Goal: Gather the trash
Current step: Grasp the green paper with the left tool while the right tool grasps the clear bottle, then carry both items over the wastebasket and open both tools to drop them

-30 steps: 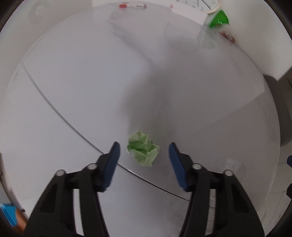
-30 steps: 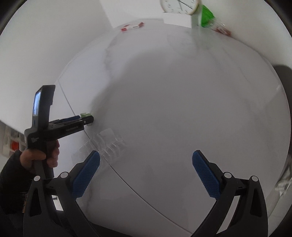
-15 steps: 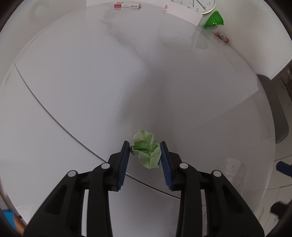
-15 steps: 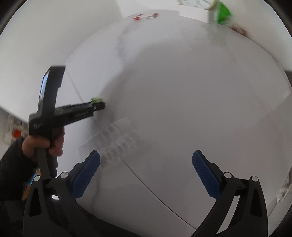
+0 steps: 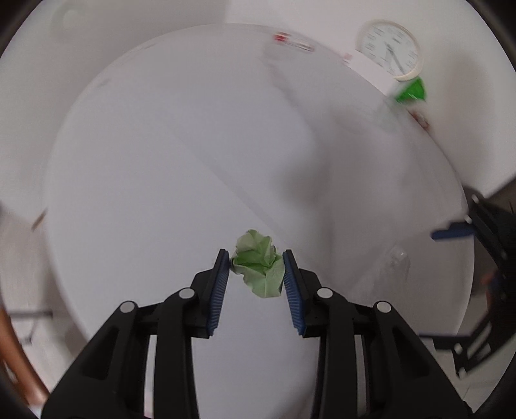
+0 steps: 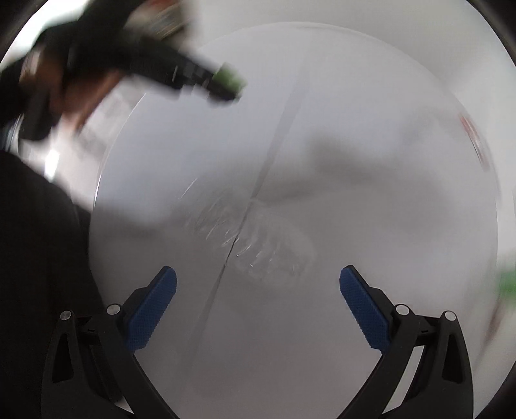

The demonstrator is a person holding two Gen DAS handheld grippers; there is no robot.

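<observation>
The left gripper (image 5: pixel 256 258) has its jaws clamped on a green paper ball (image 5: pixel 258 267); the right gripper (image 6: pixel 258 280), at three o'clock, has its jaws apart above the desk (image 6: pixel 387 199).

Round white marble table (image 5: pixel 154 167), white walls (image 5: pixel 135 29), wall clock (image 5: pixel 388 48)

Left hand-held gripper (image 5: pixel 256 267): blue pads closed against a crumpled green paper wad (image 5: pixel 258 266). Right hand-held gripper (image 6: pixel 258 283): fingers spread wide, nothing between.
</observation>
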